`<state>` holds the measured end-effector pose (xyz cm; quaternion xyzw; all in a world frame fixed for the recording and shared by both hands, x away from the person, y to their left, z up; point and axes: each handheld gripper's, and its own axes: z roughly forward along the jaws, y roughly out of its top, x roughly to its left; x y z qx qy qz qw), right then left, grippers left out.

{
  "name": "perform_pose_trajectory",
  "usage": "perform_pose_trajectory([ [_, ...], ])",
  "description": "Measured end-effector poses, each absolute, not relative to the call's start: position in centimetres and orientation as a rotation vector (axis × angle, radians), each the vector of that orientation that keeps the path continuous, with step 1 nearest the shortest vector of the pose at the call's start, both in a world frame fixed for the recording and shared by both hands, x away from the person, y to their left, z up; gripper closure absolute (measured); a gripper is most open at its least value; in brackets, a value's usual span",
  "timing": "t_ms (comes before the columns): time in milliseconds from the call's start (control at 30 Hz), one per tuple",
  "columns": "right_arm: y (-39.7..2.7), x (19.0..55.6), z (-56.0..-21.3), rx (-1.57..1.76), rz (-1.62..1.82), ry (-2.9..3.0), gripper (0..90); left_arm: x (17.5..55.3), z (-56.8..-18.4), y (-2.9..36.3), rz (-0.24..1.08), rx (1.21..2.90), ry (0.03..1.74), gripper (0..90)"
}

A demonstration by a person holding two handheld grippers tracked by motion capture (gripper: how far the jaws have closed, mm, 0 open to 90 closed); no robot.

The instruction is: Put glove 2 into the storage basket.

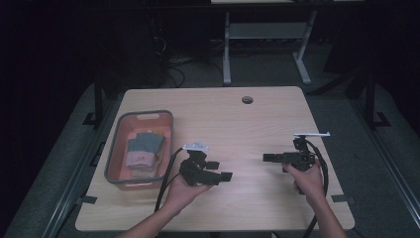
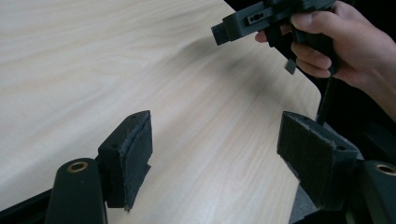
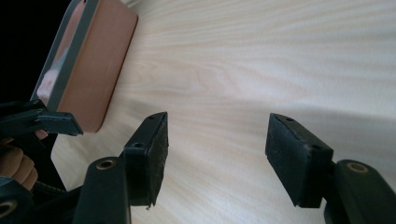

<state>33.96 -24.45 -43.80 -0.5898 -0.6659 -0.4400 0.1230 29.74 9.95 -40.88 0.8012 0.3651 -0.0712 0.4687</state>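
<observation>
Your left gripper (image 1: 218,171) and right gripper (image 1: 270,157) hover spread and empty, right of the bin (image 1: 115,151); any writing is unreadable.

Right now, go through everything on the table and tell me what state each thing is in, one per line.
Left gripper: open, nothing between its jaws, held above the table.
Right gripper: open, nothing between its jaws, held above the table.
Bin: upright at the table's left side, no lid, holding folded cloth items.
Cloth items: folded, stacked inside the bin.
Table: bare wood around the bin; small round hole near its far edge.
</observation>
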Motion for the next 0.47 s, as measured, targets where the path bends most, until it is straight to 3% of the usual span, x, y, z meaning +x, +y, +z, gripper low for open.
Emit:
perform_pose_trajectory([
  [467, -25.1, 30.3, -44.8, -1.707, -1.331, -1.983, 35.8, 26.9, -42.9, 10.1, -0.132, 1.995, 0.858, 25.0],
])
